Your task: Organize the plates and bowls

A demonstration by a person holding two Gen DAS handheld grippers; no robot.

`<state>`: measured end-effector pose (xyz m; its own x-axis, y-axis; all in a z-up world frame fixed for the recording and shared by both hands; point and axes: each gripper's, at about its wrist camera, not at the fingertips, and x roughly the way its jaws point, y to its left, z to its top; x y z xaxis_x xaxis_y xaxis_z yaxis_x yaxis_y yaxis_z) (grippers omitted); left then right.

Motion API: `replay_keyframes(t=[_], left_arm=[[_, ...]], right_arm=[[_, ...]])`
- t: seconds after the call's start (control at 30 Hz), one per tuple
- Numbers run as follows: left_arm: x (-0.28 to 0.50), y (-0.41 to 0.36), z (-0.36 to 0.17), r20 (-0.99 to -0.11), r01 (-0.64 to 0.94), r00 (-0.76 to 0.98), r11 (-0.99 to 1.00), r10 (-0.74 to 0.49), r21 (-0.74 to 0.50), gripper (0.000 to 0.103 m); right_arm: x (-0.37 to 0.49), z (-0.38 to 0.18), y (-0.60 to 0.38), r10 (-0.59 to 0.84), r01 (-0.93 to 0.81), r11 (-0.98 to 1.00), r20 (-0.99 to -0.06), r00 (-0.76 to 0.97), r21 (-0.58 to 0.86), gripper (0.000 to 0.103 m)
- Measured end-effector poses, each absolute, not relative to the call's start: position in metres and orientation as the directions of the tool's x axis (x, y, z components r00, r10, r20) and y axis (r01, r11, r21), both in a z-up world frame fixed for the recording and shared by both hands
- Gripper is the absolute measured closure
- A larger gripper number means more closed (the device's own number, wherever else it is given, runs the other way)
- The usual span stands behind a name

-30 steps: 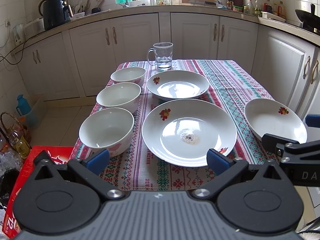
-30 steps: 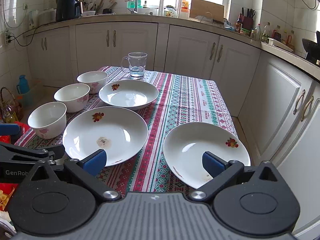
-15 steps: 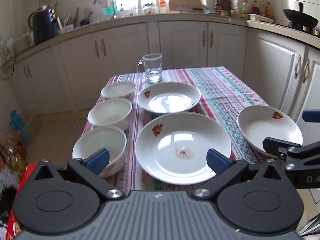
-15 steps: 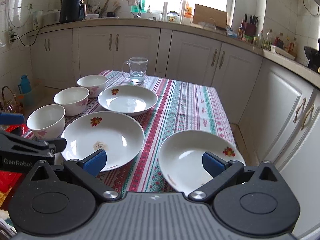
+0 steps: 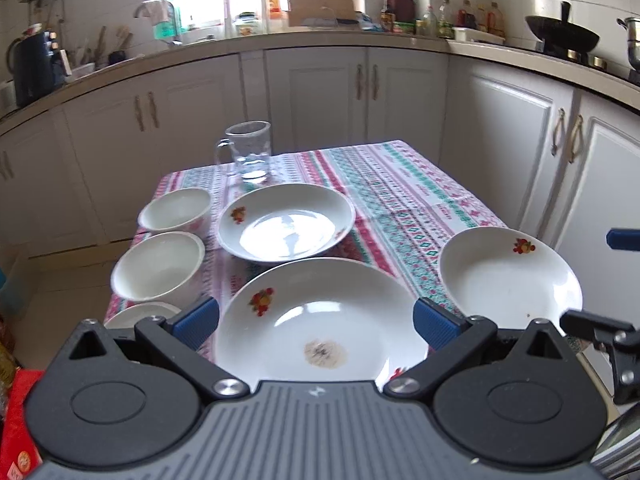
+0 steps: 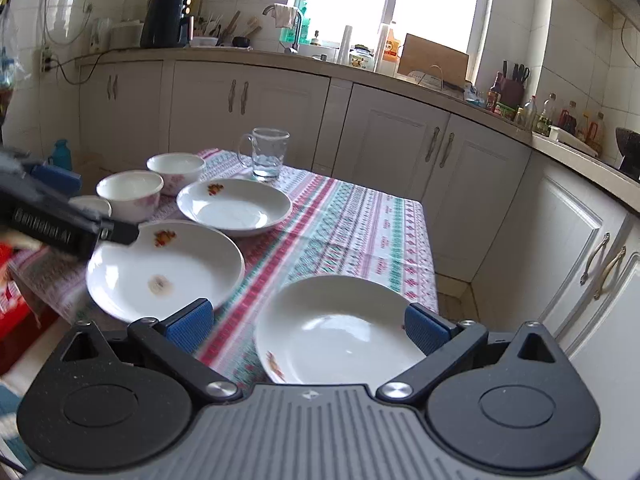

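White crockery lies unsorted on the striped cloth of the bench (image 5: 404, 184): three plates and three bowls, none stacked, so the organizing looks barely begun. Left tongs (image 5: 316, 324) hover spread wide over the near plate (image 5: 320, 320), which carries a brown smear; right tongs (image 6: 306, 326) hang spread wide over the right plate (image 6: 340, 332), gripping nothing. A far plate (image 5: 286, 222) sits behind, near a glass mug (image 5: 248, 150). Bowls line the left edge: far bowl (image 5: 176, 210), middle bowl (image 5: 158, 266), and a near bowl (image 5: 140, 314) mostly hidden by the left tongs. Every stacking step appears still to come.
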<state>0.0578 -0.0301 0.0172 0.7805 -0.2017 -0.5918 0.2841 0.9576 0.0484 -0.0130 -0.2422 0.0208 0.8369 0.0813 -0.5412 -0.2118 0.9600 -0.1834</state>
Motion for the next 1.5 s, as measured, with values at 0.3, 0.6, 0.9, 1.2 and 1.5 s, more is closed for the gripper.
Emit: replay_keyframes(t=[0.3, 0.6, 0.9, 1.2, 1.5], left_arm=[[0.085, -0.062, 0.008, -0.609, 0.383, 0.747, 0.921, -0.265, 0.070, 0.001], [0.108, -0.097, -0.002, -0.642, 0.482, 0.698, 0.872, -0.318, 0.092, 0.001], [0.129, -0.130, -0.011, -0.691, 0.594, 0.611, 0.801, -0.387, 0.077, 0.001], [0.155, -0.162, -0.019, -0.735, 0.693, 0.517, 0.719, -0.439, 0.058, 0.003], [0.186, -0.189, -0.038, -0.794, 0.752, 0.404, 0.659, -0.455, 0.005, 0.016]], right_arm=[[-0.012, -0.021, -0.280, 0.074, -0.188, 0.974, -0.611, 0.788, -0.124, 0.000], [0.001, -0.060, -0.301, 0.103, -0.195, 0.979, -0.666, 0.739, -0.065, 0.000], [0.016, -0.076, -0.311, 0.148, -0.222, 0.975, -0.676, 0.722, -0.024, 0.000], [0.018, -0.080, -0.320, 0.220, -0.295, 0.955, -0.634, 0.741, -0.013, 0.000], [0.022, -0.083, -0.323, 0.243, -0.313, 0.950, -0.608, 0.756, -0.010, 0.000]])
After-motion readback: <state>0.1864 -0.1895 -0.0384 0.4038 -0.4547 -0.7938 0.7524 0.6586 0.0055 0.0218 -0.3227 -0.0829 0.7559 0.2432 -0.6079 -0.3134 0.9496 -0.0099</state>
